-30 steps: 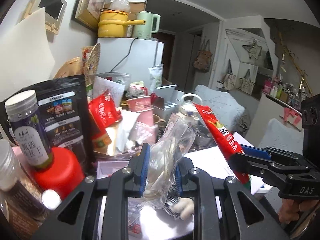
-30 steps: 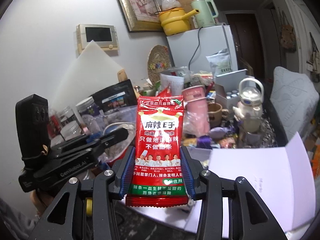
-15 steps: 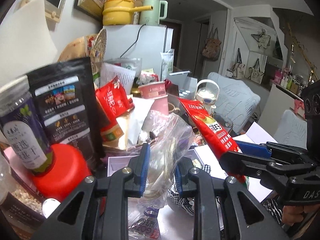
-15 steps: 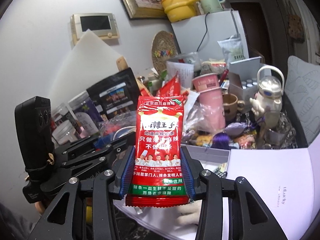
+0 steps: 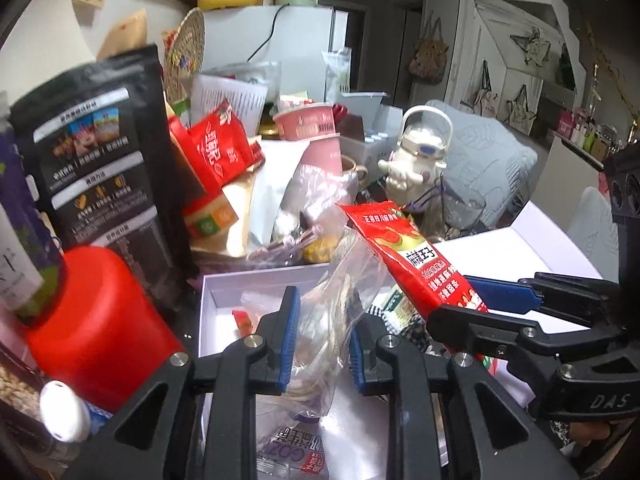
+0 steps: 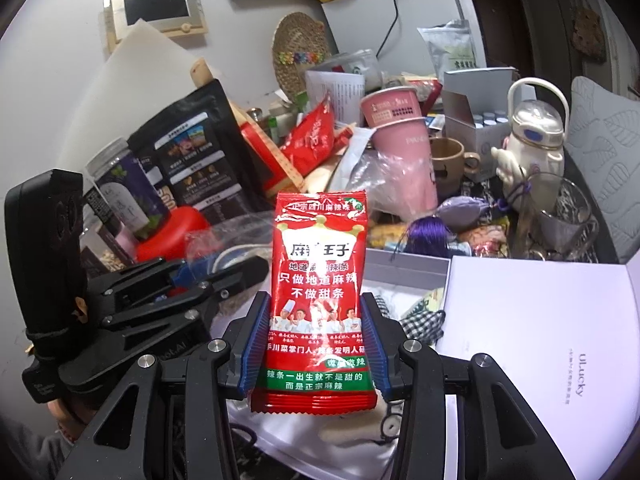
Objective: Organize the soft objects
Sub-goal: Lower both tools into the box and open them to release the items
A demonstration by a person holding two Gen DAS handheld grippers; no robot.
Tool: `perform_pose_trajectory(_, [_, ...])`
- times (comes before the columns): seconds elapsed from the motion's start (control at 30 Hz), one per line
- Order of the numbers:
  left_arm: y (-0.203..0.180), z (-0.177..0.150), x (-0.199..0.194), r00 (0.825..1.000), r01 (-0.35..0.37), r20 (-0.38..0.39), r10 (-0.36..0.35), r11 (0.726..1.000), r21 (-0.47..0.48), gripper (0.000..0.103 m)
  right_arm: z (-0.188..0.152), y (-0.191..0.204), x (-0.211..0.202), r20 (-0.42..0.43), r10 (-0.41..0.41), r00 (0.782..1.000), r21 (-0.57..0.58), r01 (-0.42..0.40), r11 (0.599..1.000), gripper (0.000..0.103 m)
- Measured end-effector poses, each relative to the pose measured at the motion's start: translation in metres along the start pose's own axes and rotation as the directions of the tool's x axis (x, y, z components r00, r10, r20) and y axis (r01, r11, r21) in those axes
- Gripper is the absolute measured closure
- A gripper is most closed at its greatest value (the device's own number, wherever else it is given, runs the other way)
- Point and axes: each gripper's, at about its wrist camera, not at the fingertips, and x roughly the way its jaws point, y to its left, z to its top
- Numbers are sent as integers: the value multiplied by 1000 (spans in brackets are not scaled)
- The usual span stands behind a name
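My left gripper (image 5: 322, 332) is shut on a crumpled clear plastic bag (image 5: 336, 304), held over an open white box (image 5: 224, 284). My right gripper (image 6: 314, 344) is shut on a red snack packet (image 6: 318, 280) with white lettering, which stands upright between the blue pads. That red snack packet (image 5: 412, 264) also shows in the left wrist view, slanting up from the right gripper (image 5: 476, 312) just right of the bag. In the right wrist view the left gripper (image 6: 224, 276) sits at the left with the clear bag (image 6: 228, 236). Checked cloth (image 6: 416, 320) and other soft items lie in the white box (image 6: 404, 264).
Clutter rings the box: a red-capped jar (image 5: 96, 332), a black pouch (image 5: 104, 168), red packets (image 5: 220, 148), pink cups (image 6: 400, 140), a white teapot (image 6: 532, 136), a glass (image 6: 560, 216). The box lid (image 6: 532, 336) lies open at the right. A fridge (image 5: 288, 44) stands behind.
Both grippers have come down and forward towards the white box, still holding the clear bag and the red packet. The box interior now shows more fully beneath them.
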Motion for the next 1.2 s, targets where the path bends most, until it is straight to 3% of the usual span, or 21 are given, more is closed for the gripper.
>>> perform_pose_trajectory(0.47, [12,-18,46,989,3,-150,-6,1000,-21,81,-13,-14,43,-118,-12,993,19,14,1000,59])
perform_pose_trajectory(0.6, [13,-22,53,985,-12,-171,9,1000,-16,81,-15,-19,49,-132,-5,991,27,8,1000,59])
perform_pose_trajectory(1.2, [16,-29,67,969,-100,-225,103,995,26,81,-22,-11,61,-157,-118,980,-78,107,991,56])
